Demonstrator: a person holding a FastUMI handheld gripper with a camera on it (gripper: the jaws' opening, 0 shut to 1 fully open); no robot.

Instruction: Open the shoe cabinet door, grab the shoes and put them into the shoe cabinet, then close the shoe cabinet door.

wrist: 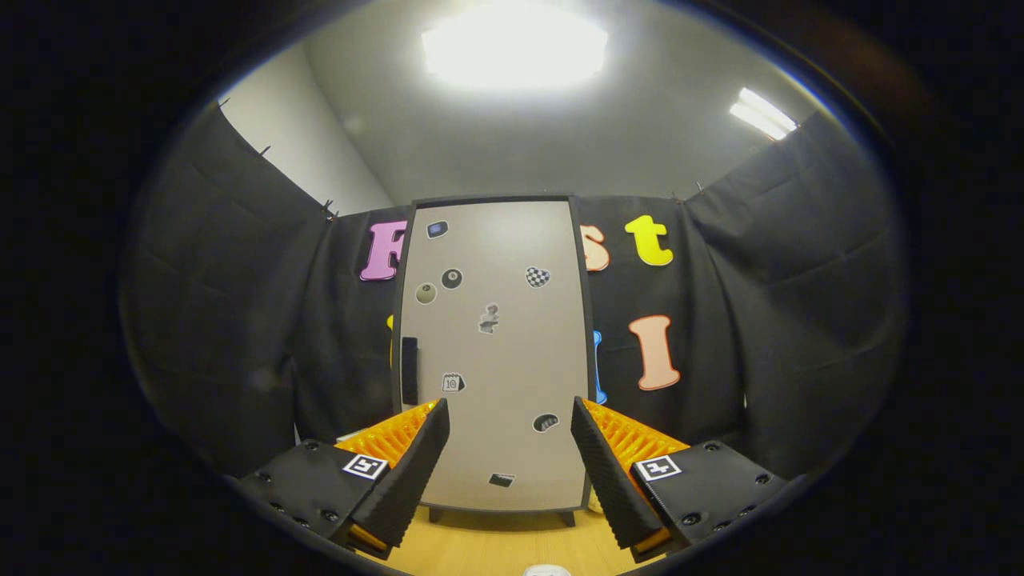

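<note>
Gripper (510, 416): fingers spread wide, nothing held. Beyond them, tall grey flat-fronted shoe cabinet (496, 352), sticker-dotted, stood on pale wood floor (480, 548); door shut, dark handle (409, 370) untouched. Every step apparently outstanding.

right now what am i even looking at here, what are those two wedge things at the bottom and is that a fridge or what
The camera rides on a handheld gripper and looks forward along it. The two wedges at the bottom are its fingers; the jaws stand open and hold nothing. Beyond them stands the shoe cabinet, not a fridge. Its door is closed, dotted with small stickers, with a dark handle on its left edge. It stands on short feet on a wooden floor, with black cloth walls around it. A small pale object peeks in at the very bottom, too cut off to identify.
</note>
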